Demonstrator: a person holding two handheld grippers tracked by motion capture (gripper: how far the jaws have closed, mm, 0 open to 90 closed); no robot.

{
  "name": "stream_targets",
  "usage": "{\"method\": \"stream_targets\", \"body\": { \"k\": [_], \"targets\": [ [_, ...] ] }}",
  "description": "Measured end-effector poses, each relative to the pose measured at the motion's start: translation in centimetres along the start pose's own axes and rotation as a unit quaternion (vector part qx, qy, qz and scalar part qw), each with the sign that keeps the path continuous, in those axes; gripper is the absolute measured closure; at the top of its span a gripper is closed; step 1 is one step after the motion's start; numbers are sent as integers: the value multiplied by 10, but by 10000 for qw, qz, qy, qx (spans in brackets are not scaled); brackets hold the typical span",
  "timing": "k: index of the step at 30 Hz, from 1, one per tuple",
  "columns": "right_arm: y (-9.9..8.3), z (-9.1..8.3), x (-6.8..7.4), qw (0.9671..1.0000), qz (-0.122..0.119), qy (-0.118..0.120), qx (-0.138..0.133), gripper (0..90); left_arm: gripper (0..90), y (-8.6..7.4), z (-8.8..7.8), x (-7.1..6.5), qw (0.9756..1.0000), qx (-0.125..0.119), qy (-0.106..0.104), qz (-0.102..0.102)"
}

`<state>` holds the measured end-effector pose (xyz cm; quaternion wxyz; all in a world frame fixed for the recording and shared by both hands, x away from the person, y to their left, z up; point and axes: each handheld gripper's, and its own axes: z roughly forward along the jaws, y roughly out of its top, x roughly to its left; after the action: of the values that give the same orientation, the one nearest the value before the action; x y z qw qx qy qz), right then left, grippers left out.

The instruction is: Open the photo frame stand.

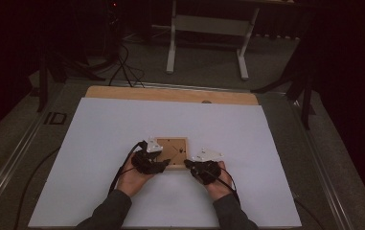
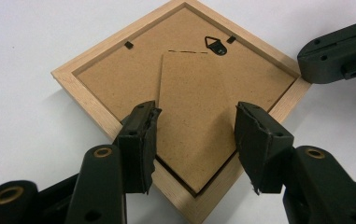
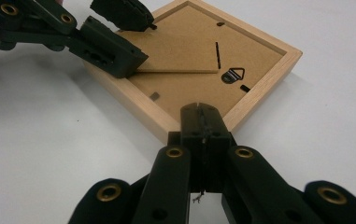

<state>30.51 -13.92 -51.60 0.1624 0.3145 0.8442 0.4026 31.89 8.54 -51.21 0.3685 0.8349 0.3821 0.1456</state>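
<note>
- Hand-held gripper count is two, one per hand: the left hand-held gripper (image 2: pixel 196 130) has its jaws standing apart over the back of the frame, nothing pinched between them, and the right hand-held gripper (image 3: pixel 202 122) has its jaws pressed fully together with its tip at the frame's near edge.
- One picture frame (image 1: pixel 171 151), lying face down on the white surface (image 1: pixel 98 143), just ahead of both hands and roughly mid-surface in the high view.
- It's a square, light-wood frame (image 2: pixel 87 88) with a brown fibreboard backing (image 2: pixel 119 79) set inside the rim.
- One triangular metal hanger (image 2: pixel 215 45) sits near one edge of the backing.
- Small black retaining tabs along the inner rim: I count two (image 2: pixel 128 45) in the left gripper view, and can't tell how many there are in total.
- One fold-out stand flap (image 2: pixel 199 116) is cut into the backing, and its long edge looks slightly lifted.
- Left jaws straddle that flap near the frame's closest corner; can't tell if the pads actually touch the board.
- Wooden strip (image 1: pixel 170 94) runs along the surface's far edge.
</note>
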Motion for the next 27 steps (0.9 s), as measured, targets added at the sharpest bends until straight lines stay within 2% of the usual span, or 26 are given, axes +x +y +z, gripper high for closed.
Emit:
{"method": "stream_targets", "body": {
  "k": [2,7,17,18,20,27],
  "targets": [
    [0,0,0,10000,3,2,-1,898,499,0,0,0,10000,12,-1,-46],
    [0,0,0,10000,2,1,-4,898,505,1,-1,-2,10000,31,62,14],
    [0,0,0,10000,-4,13,-14,898,506,5,-5,-2,9995,-233,95,-195],
    [0,0,0,10000,-6,16,-15,898,539,5,-5,-1,9995,-245,123,-185],
    [0,0,0,10000,5,15,-17,898,525,5,-6,0,9992,-289,28,-258],
    [0,0,0,10000,5,19,-26,898,439,3,-11,2,9997,-201,43,-165]
  ]
}}
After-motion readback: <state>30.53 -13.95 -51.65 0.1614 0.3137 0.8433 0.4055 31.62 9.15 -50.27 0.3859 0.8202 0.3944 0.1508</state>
